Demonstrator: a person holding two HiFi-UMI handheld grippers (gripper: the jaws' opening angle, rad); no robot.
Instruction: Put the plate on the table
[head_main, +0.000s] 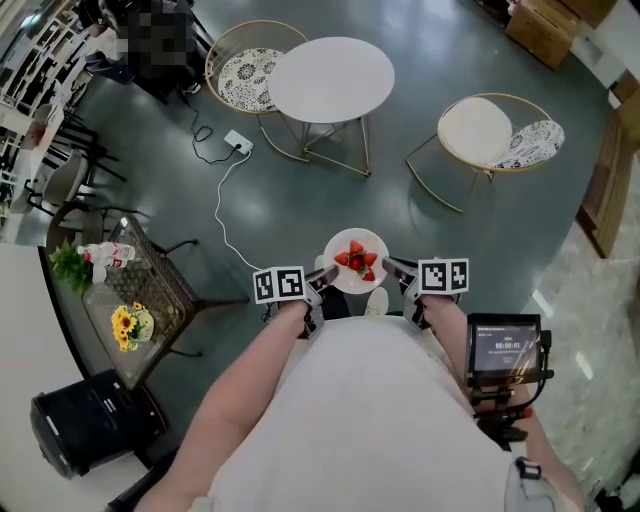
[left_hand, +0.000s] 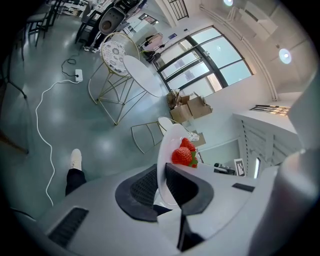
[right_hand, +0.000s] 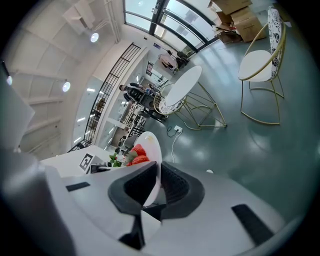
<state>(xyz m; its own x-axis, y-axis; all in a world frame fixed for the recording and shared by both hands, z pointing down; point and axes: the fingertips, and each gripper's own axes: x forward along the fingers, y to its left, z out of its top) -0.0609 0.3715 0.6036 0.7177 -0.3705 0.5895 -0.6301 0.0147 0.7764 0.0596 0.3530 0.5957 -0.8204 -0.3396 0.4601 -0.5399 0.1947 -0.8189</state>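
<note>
Left gripper (head_main: 323, 277) and right gripper (head_main: 392, 268) each clamped on the plate (head_main: 372, 238) rim.
I'm holding it mid-air by opposite edges, well short of the round table (head_main: 331, 78). It looks stiff, slick and breakable, and the strawberries (head_main: 358, 260) sit loose, so I'd keep it level.

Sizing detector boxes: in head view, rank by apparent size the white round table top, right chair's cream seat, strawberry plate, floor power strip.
1. White round table top
2. Cream round chair seat and white plate of strawberries: look alike; the plate is nearer the camera, so unranked
3. White power strip
</note>
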